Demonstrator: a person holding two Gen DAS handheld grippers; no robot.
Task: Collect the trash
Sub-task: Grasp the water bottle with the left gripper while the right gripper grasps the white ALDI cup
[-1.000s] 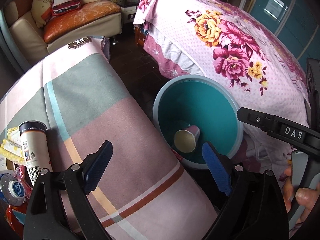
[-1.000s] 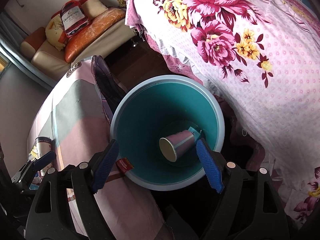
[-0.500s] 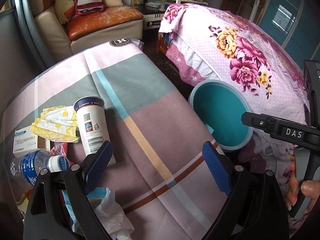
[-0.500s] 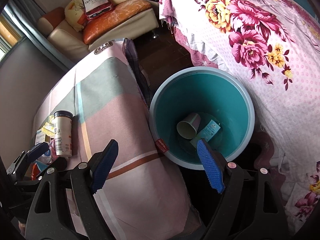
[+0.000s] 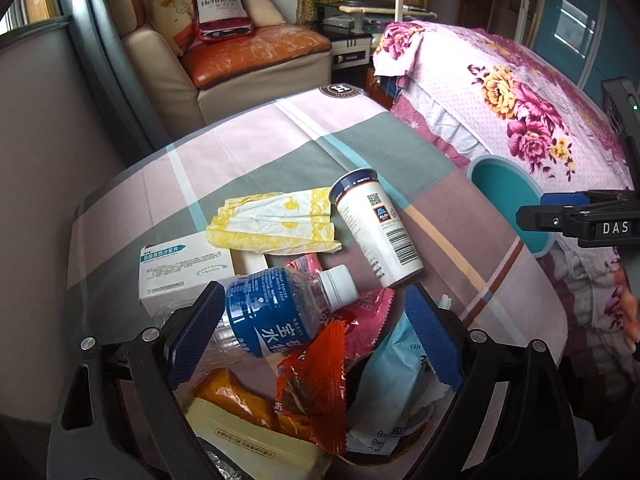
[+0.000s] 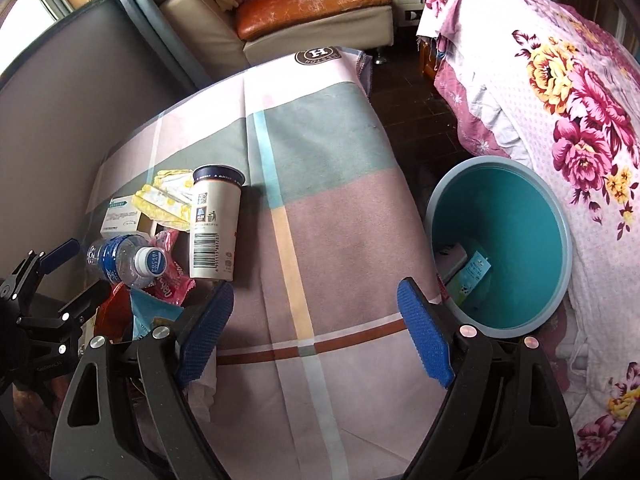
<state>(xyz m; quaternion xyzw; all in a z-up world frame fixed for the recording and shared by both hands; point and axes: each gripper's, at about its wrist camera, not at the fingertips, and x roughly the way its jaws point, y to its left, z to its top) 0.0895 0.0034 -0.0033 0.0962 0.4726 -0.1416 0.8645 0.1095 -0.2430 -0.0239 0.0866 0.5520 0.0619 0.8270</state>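
While both jaws stand wide with nothing held, the left hand-held gripper (image 5: 312,332) hangs over a trash pile on the checked bench (image 6: 320,168): a blue-labelled bottle (image 5: 280,312), an ALDI cup (image 5: 376,228) lying down, a pill box (image 5: 180,272), a yellow napkin (image 5: 276,220) and wrappers (image 5: 316,392). The right hand-held gripper (image 6: 316,332), jaws just widening, is over bare cloth. The teal bin (image 6: 504,256) beside the bench holds a carton (image 6: 472,276). A Hennessy cushion (image 5: 218,8) lies on the sofa (image 5: 256,56).

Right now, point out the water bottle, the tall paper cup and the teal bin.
water bottle (image 5: 276,312), left wrist view, on its blue label.
tall paper cup (image 6: 214,232), right wrist view, on its side wall.
teal bin (image 6: 520,236), right wrist view, on its inner wall.
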